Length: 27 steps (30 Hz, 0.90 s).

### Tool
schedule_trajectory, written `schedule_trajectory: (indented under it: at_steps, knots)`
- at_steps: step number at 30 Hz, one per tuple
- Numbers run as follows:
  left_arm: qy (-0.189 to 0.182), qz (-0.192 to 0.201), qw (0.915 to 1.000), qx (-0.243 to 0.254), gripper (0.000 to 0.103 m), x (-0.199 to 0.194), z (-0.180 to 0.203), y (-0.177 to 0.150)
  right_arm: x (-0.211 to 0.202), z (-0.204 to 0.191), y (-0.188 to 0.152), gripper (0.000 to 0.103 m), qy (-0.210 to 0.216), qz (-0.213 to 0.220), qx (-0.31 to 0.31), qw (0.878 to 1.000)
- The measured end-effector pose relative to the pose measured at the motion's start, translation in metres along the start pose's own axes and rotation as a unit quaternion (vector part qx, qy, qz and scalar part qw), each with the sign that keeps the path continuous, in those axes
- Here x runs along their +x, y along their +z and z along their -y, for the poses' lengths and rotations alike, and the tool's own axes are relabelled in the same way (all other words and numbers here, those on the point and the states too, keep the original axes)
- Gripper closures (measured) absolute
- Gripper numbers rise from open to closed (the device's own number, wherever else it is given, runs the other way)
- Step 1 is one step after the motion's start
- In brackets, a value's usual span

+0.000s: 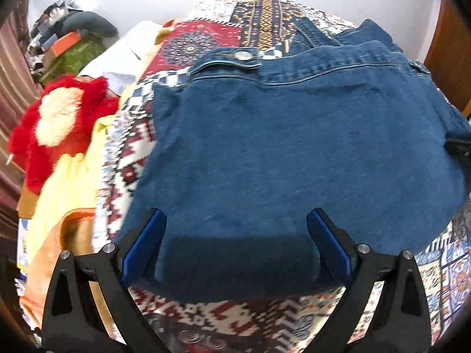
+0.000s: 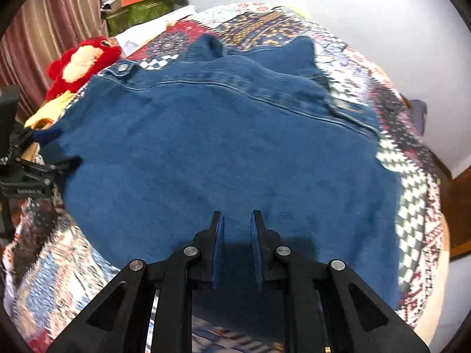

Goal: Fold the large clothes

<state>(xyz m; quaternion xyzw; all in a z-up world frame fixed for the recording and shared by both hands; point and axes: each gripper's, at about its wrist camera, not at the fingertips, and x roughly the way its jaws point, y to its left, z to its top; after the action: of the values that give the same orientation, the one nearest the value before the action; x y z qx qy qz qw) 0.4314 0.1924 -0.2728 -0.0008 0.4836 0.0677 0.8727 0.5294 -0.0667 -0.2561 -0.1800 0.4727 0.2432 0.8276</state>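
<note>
Denim jacket (image 1: 294,158) lies spread on the quilted bed (image 1: 235,311). At its near hem the left gripper (image 1: 235,220) hangs wide open and the right gripper (image 2: 237,220) nearly shut, gripping nothing. Pinch both hem corners evenly, then carry them toward the far buttoned waistband (image 1: 244,56).

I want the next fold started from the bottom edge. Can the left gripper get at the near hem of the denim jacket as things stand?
Probably yes. The left gripper is open above the denim jacket, and nothing lies on the near hem between its fingers.
</note>
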Motion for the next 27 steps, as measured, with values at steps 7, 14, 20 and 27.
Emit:
schedule_trajectory:
  at_steps: [7, 14, 20, 27]
  knots:
    - [0.031, -0.003, 0.9989, -0.034, 0.004, -0.002, -0.028, -0.006, -0.011, 0.036, -0.019, 0.089, 0.022, 0.001, 0.035, 0.999]
    - [0.020, -0.018, 0.9950, -0.097, 0.004, -0.008, -0.065, -0.022, -0.021, 0.049, -0.039, 0.037, -0.078, 0.006, 0.012, 0.997]
    - [0.044, -0.020, 0.9937, -0.101, 0.004, -0.023, -0.074, -0.039, -0.034, 0.099, -0.064, 0.006, -0.115, -0.001, 0.084, 0.990]
    - [0.026, 0.009, 0.9896, -0.141, 0.004, -0.054, -0.072, -0.046, -0.065, 0.111, -0.074, 0.006, -0.098, 0.021, 0.123, 0.987]
